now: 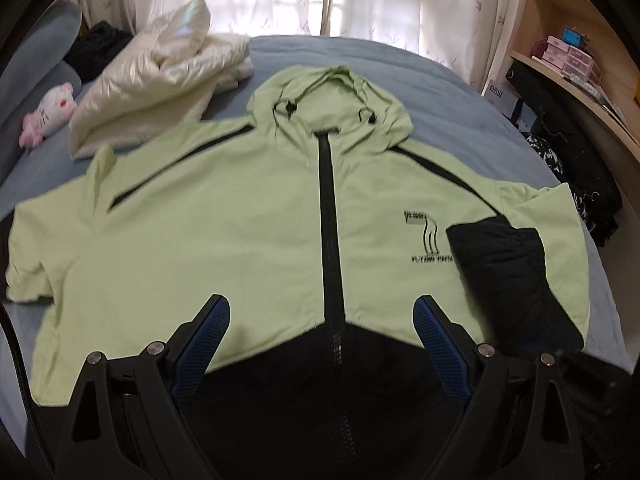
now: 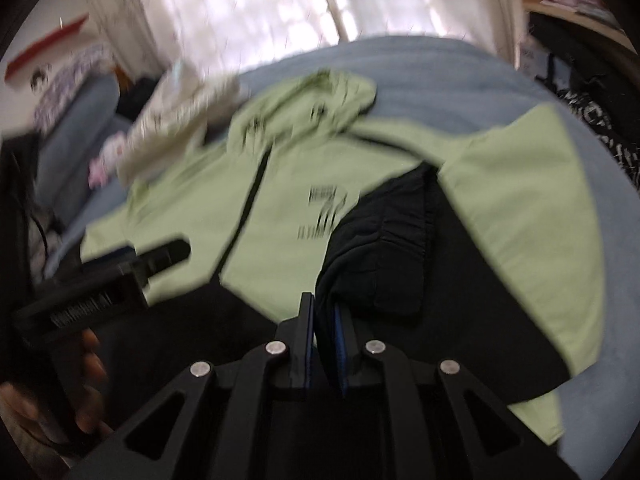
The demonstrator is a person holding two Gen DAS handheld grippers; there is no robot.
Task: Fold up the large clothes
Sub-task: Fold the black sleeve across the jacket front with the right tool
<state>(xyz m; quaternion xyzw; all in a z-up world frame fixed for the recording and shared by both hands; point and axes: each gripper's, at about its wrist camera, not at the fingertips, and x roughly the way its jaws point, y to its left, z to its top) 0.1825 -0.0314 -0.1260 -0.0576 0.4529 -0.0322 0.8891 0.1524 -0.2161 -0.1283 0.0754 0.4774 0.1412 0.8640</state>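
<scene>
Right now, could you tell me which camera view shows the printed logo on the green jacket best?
The left wrist view: the logo is fairly sharp on the green jacket. The right wrist view shows it only as a motion-blurred smear.

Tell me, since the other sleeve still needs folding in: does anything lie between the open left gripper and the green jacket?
Nothing visible does. The left gripper hangs open over the green jacket; the white coat lies beyond it.

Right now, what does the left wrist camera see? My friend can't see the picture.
A light green hooded jacket with a black zipper lies flat, front up, on a blue bed, one black-cuffed sleeve folded onto its chest. The left claw is open above its black hem. A white puffy coat and pink plush toy lie behind.
</scene>
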